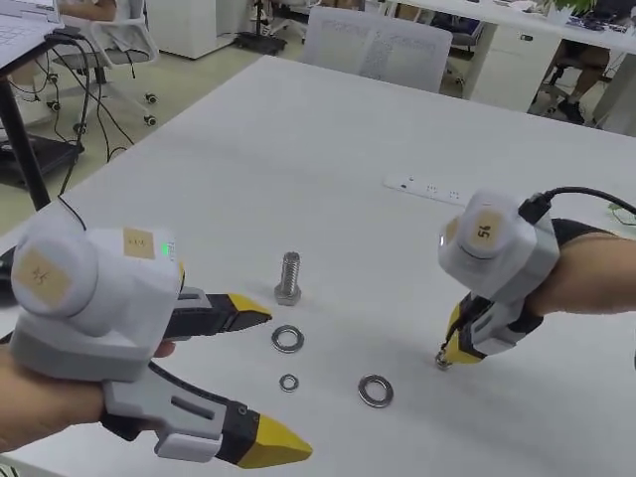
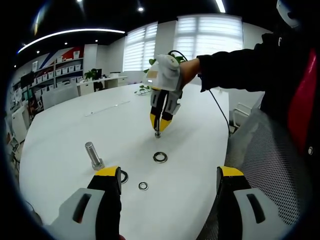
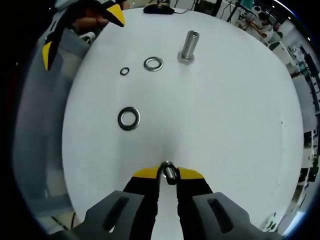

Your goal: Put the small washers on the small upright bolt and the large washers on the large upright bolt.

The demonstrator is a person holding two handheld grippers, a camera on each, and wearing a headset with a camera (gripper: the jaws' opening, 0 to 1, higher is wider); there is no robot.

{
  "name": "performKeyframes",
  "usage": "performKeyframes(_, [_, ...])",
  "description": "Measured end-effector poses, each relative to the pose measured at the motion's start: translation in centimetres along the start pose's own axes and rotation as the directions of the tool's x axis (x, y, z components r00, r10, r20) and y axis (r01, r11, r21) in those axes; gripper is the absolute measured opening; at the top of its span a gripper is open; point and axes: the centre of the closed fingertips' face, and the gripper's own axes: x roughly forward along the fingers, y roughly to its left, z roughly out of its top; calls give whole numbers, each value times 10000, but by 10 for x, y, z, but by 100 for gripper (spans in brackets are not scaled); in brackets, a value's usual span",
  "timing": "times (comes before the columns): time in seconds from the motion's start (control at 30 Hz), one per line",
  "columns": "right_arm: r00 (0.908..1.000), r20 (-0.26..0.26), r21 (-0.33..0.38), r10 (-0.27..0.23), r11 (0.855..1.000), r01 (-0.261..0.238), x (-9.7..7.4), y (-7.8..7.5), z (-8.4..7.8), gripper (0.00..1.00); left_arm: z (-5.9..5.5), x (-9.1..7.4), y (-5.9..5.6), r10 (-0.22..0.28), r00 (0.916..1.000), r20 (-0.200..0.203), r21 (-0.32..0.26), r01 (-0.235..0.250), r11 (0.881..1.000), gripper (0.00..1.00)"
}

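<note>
A large bolt [image 1: 289,278] stands upright on the white table [image 1: 298,169]. In front of it lie two large washers [image 1: 287,339] [image 1: 376,391] and one small washer [image 1: 289,383]. My right gripper [image 1: 452,354] points down at the table, shut on the small bolt [image 1: 442,361], whose lower end is at the tabletop. In the right gripper view the small bolt [image 3: 170,173] sits between the yellow tips. My left gripper [image 1: 266,378] is open and level near the washers, holding nothing. In the left gripper view one large washer [image 2: 160,157] and the small washer [image 2: 143,186] lie ahead of the jaws.
A white power strip [image 1: 427,189] lies further back on the table. Office chairs [image 1: 378,45] stand beyond the far edge, and a mesh chair [image 2: 270,150] is by the near side. The table's left edge runs diagonally behind my left gripper.
</note>
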Motion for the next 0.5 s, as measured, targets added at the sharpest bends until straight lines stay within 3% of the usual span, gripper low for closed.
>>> performKeyframes(0.5, [10000,-66,82,-19,10000,19,11,-1,-1,14,0,-1,0,26,10000,67,-37,-26,10000,77])
